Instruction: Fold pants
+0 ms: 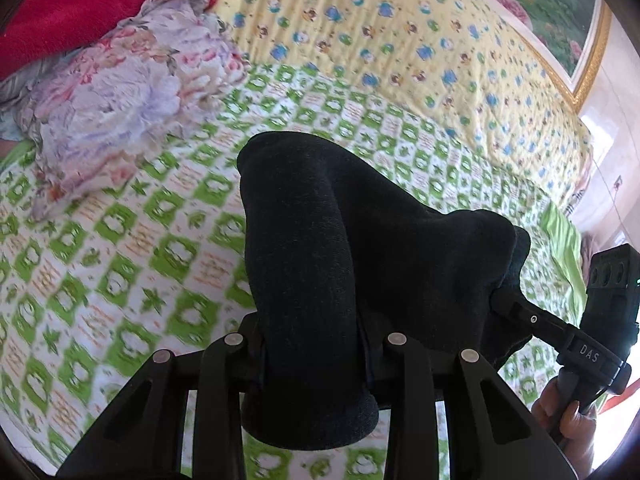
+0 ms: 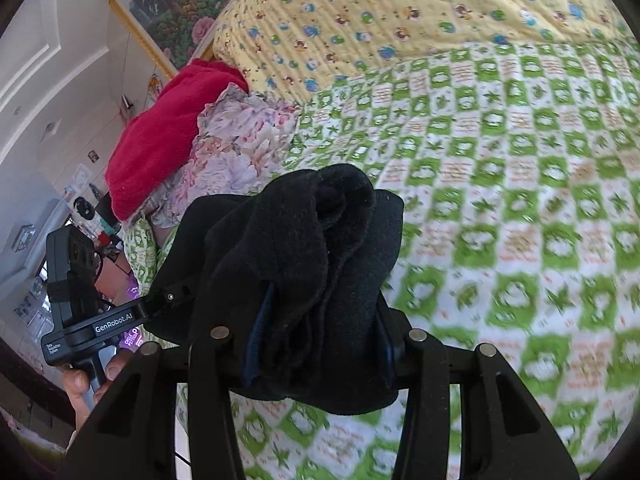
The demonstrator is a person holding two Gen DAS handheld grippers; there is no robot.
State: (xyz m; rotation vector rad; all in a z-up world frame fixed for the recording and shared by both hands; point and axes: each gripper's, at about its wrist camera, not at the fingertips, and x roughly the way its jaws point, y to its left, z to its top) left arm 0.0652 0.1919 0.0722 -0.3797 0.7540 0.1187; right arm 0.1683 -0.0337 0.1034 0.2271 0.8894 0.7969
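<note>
My left gripper [image 1: 312,360]: clamped on a thick bunch of the black pants [image 1: 360,248]; the cloth fills the gap between the fingers and a rounded end hangs out below them toward me.
My right gripper [image 2: 320,344]: also clamped on the pants [image 2: 304,264], with several layers bunched between the fingers and a fold drooping under them.
Where the pants are: held up off the green checked sheet [image 1: 120,248], gathered between my two grippers, not lying flat on it. Whether any part touches the sheet I cannot tell.
Long axis: in the left wrist view the cloth runs from my left fingers across to the right, ending at the right gripper [image 1: 516,304], so I judge the axis goes gripper to gripper, crosswise to me.
Which hand is nearer: both hold an end; neither is clearly nearer the pants than the other.
What the next move turns on: the sheet lies ahead of and below the pants, so I judge I must spread the grippers apart along that axis and lower the cloth flat.
Beyond the pants: a crumpled floral cloth [image 1: 120,112] and a red blanket [image 1: 92,4] lie left of them; farther still, the yellow quilt [image 1: 380,28].
</note>
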